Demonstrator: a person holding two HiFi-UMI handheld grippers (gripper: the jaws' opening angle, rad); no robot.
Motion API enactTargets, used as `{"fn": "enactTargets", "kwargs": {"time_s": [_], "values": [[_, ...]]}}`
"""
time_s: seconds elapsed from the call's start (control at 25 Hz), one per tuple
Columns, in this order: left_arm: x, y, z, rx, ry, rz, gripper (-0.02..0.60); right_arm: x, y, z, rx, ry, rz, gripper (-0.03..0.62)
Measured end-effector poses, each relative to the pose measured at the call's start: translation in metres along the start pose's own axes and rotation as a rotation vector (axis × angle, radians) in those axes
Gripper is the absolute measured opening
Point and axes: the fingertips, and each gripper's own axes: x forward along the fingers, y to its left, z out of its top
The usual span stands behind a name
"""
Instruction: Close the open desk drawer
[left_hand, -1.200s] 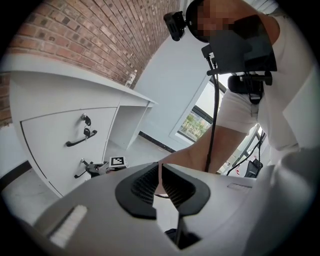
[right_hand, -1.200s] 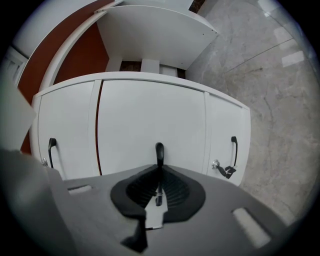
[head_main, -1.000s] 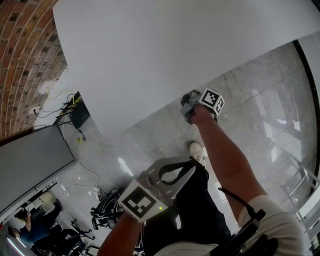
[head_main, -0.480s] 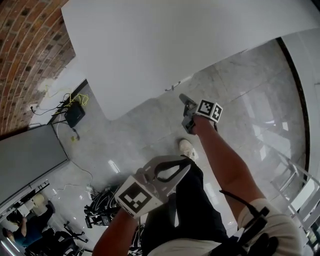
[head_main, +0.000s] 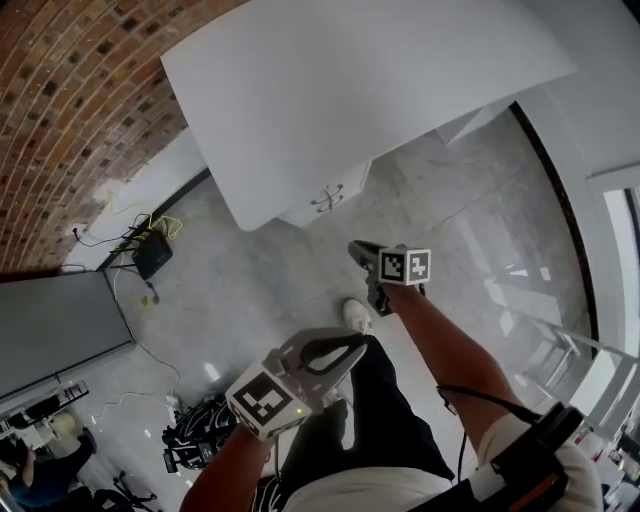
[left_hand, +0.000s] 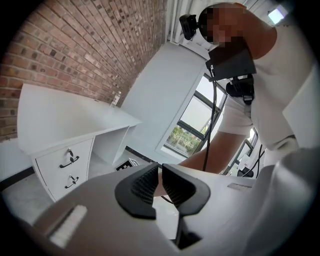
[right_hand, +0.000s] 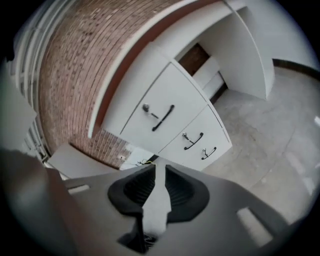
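A white desk (head_main: 380, 80) stands against the brick wall, with a drawer unit (head_main: 325, 200) under its near end. The right gripper view shows three drawer fronts with dark handles: top (right_hand: 160, 107), middle (right_hand: 192, 140), bottom (right_hand: 209, 152). They look about level, and I cannot tell if one stands out. My right gripper (head_main: 355, 248) hangs over the floor a short way from the unit, jaws together and empty. My left gripper (head_main: 365, 340) is lower and nearer my body, also shut on nothing. In the left gripper view the drawers (left_hand: 62, 165) are far off at the left.
A brick wall (head_main: 90, 90) runs behind the desk. A black box with cables (head_main: 150, 250) lies on the floor by it, next to a grey panel (head_main: 50, 330). A heap of black cables (head_main: 195, 440) sits lower left. My shoe (head_main: 357, 315) is on the marble floor.
The view has drawn back from the desk, and the drawer unit has come into sight. My right gripper has moved away from the desk edge. Both grippers stay shut.
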Motion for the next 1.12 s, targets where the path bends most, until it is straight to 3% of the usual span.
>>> {"fn": "enactTargets", "kwargs": {"time_s": [0.2, 0.48, 0.8, 1.12], "values": [[-0.04, -0.046, 0.028, 0.0, -0.047, -0.025, 0.029, -0.07, 0.077, -0.024, -0.137, 0.082, -0.021, 0.051], [-0.095, -0.107, 0.059, 0.07, -0.063, -0.037, 0.029, -0.154, 0.182, -0.042, -0.374, 0.075, -0.057, 0.049], [-0.16, -0.176, 0.051, 0.092, -0.054, 0.027, 0.029, -0.229, 0.302, -0.079, -0.652, 0.068, -0.017, 0.044], [-0.199, -0.233, 0.051, 0.145, -0.082, 0.074, 0.023, -0.302, 0.388, -0.11, -0.927, 0.017, -0.009, 0.029]]}}
